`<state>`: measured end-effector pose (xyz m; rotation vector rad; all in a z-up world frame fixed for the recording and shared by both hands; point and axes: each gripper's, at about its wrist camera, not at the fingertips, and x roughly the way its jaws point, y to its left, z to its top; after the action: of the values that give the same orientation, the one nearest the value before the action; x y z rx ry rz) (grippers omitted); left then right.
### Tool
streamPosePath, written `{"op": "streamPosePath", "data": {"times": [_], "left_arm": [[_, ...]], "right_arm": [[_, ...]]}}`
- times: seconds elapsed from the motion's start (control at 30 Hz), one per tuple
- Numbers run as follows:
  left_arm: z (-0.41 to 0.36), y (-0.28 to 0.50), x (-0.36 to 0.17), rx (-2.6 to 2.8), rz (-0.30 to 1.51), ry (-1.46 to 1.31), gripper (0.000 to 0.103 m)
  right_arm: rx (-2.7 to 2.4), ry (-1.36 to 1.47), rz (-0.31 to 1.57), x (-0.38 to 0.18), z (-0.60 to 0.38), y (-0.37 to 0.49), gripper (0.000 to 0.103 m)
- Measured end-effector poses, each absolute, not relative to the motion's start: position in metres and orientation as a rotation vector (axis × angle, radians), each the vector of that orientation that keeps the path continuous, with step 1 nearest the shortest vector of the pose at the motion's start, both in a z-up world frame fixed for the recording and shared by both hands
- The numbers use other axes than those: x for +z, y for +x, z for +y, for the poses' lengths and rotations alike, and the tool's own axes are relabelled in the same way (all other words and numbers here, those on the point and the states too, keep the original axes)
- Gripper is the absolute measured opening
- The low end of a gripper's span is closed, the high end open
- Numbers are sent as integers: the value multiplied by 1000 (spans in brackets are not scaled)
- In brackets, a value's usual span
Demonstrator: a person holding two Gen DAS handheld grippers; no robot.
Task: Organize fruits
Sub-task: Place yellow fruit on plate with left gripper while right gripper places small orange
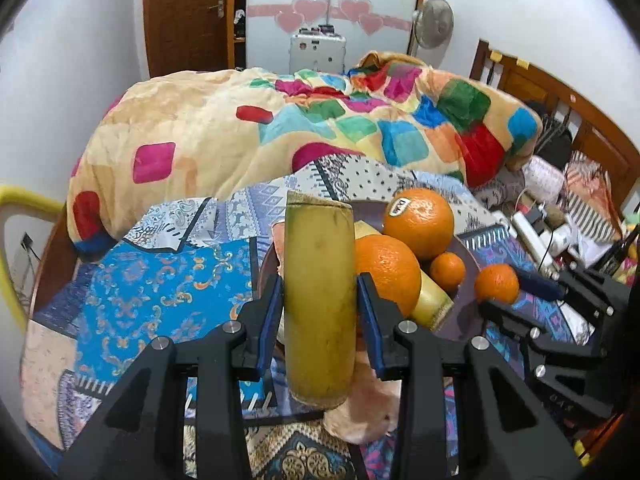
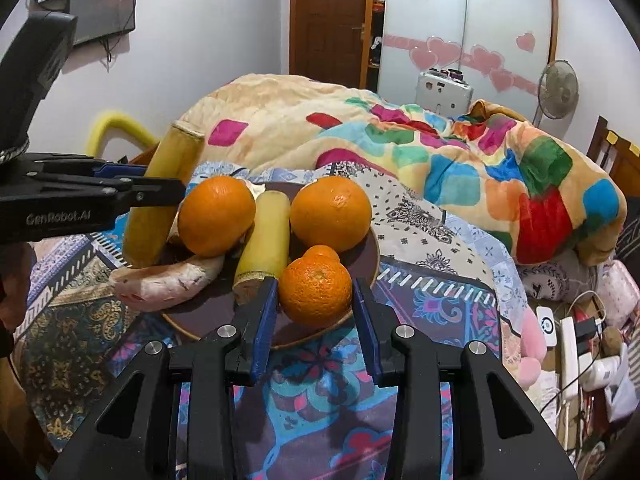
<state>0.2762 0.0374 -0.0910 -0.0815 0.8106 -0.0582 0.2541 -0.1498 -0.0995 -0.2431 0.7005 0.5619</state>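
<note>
My left gripper (image 1: pixel 320 312) is squeezing a yellow-green cane piece (image 1: pixel 320 300). The blue pads press on both of its sides. The cane piece stands almost straight up and is held above the near left edge of the dark plate (image 2: pixel 372 256).

My right gripper (image 2: pixel 316 304) is squeezing a small orange (image 2: pixel 316 292). One blue pad touches each side of it. The small orange is at the near edge of the plate. I cannot tell if it rests on the plate or is held just above it.

On the plate are two big oranges. The left big orange (image 2: pixel 216 216) is close to the cane piece I hold. The right big orange (image 2: pixel 331 213) has a sticker (image 1: pixel 401 205) with dark letters on it. They look like "Dole", but the sticker is curved and I am not sure.

A second cane piece (image 2: pixel 266 236) lies between the two big oranges. Another small orange (image 2: pixel 320 253) sits just behind the one I hold. A pale pink lumpy thing (image 2: pixel 168 280) lies on the left side of the plate and hangs over its edge.

The plate sits on a patterned bed sheet (image 2: pixel 320 400). Behind it is a puffy blanket (image 2: pixel 480 168) with bright squares.

On the side of my left gripper I can read white letters: "GenRobot.AI" (image 2: pixel 61 218).
</note>
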Motion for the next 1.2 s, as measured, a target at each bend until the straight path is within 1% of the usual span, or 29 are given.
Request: {"op": "streamPosePath", "data": {"times": [0.23, 0.77, 0.87, 0.93, 0.97, 1.2], "left_arm": [[37, 275, -92, -63, 801, -69, 37], [28, 263, -102, -35, 806, 51, 37], [28, 260, -102, -43, 808, 47, 40], [28, 259, -102, -55, 817, 38, 45], [29, 259, -102, -55, 819, 35, 45], [28, 252, -102, -101, 823, 6, 45]], "right_arm": [[566, -275, 739, -113, -138, 259, 34], [570, -255, 760, -116, -139, 260, 36], [578, -243, 762, -115, -139, 259, 41], [575, -242, 755, -114, -139, 257, 51], [571, -246, 750, -114, -139, 255, 52], [568, -257, 729, -109, -139, 245, 53]]}}
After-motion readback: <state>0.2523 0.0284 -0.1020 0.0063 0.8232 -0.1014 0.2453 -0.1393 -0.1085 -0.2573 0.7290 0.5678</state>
